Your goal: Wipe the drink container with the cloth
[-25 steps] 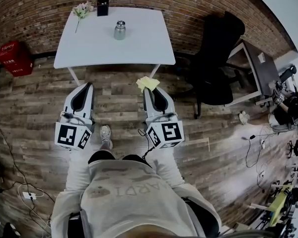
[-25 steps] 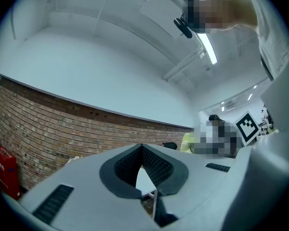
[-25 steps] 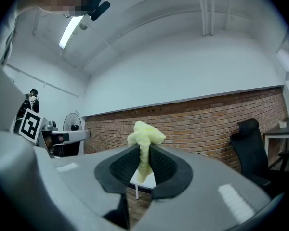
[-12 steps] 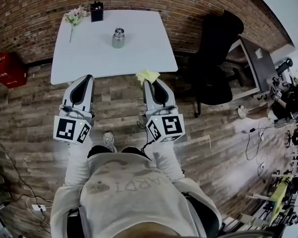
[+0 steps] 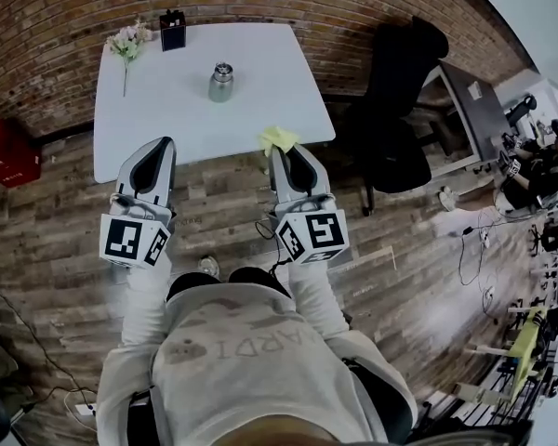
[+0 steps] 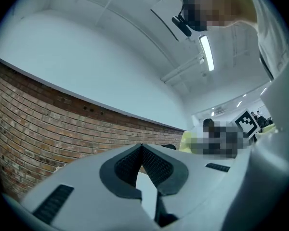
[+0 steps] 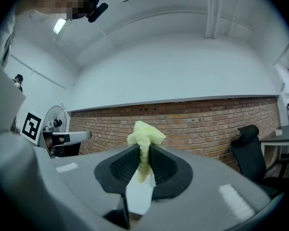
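A small metal drink container (image 5: 221,82) stands upright near the middle of the white table (image 5: 167,110) in the head view. My right gripper (image 5: 285,150) is shut on a yellow cloth (image 5: 278,138), which sticks out past its tips at the table's front edge. The same cloth (image 7: 144,138) is pinched between the jaws in the right gripper view. My left gripper (image 5: 152,155) is shut with nothing in it, just short of the table's front edge. In the left gripper view its jaws (image 6: 141,148) meet at the tips. Both grippers are well short of the container.
A black box (image 5: 173,29) and a flower sprig (image 5: 126,43) lie at the table's far edge against the brick wall. A black office chair (image 5: 400,91) stands to the right of the table, a red crate (image 5: 0,151) on the floor at left. Cables lie on the wooden floor.
The person has stepped toward the table, so both grippers now reach its front edge. The cloth stays gripped in the right gripper; the left stays shut.
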Demonstrator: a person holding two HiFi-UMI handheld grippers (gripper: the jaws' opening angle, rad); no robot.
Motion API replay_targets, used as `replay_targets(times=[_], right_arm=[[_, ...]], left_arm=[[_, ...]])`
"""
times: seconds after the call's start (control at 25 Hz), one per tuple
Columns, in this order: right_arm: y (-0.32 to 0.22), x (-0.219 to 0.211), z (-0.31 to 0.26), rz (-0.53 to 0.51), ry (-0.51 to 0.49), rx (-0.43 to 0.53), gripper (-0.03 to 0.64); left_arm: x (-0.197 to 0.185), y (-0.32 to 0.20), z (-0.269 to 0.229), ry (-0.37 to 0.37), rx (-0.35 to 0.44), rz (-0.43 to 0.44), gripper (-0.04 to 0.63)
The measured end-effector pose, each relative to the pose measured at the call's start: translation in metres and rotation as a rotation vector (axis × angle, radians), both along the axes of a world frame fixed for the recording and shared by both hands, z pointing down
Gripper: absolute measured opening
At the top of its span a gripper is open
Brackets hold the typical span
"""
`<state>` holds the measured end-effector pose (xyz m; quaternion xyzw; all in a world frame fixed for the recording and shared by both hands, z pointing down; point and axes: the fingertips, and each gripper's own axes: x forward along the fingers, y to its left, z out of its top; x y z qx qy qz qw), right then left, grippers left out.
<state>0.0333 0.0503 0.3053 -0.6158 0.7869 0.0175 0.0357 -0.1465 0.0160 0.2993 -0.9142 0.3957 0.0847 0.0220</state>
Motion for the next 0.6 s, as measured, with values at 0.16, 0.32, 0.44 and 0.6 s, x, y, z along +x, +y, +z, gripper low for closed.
replay_targets(times=[0.16,0.32,0.44,0.6], right_arm=[[-0.012,-0.001,0.001,0.014,0.010,-0.005,0.072],[-0.025,0.001,0.002,0.017,0.016,-0.008,0.072],[-0.037,0.004,0.005,0.020,0.016,-0.010,0.072],[-0.060,0.008,0.005,0.013,0.017,-0.007,0.072]], left_arm=[[-0.002,-0.014,0.003,0.004,-0.006,0.011,0.000],[-0.001,-0.030,0.001,0.002,0.005,0.011,0.000],[0.000,-0.042,0.000,-0.009,0.016,0.011,0.000],[0.005,-0.062,0.000,-0.035,0.024,0.014,0.000]])
